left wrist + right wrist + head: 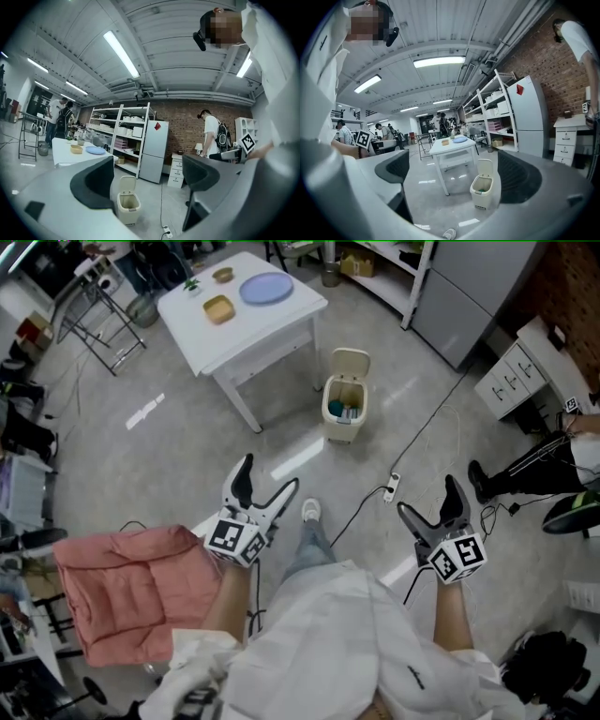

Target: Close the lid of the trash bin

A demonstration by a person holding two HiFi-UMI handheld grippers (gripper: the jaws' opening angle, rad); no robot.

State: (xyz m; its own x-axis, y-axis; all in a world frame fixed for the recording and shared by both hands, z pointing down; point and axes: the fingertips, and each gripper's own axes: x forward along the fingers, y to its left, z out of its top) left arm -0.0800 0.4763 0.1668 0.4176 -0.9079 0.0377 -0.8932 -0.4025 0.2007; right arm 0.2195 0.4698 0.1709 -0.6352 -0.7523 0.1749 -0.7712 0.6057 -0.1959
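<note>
A small cream trash bin (pixel 344 409) stands on the grey floor beside the white table, its lid (pixel 351 363) tipped up and back, with some rubbish inside. Both grippers hover well short of it, over the person's lap. My left gripper (pixel 267 486) is open and holds nothing. The right gripper (pixel 429 501) is also open and holds nothing. In the left gripper view the bin (pixel 128 200) shows between the jaws, a good way off. The right gripper view frames the same bin (pixel 483 190) near its right jaw, lid upright.
The white table (pixel 281 310) carries a blue plate (pixel 266 288) and a yellow bowl (pixel 218 307). A power strip with cables (pixel 392 487) lies on the floor right of the bin. A pink cushioned seat (pixel 127 587) is at left, a person's legs (pixel 525 479) at right.
</note>
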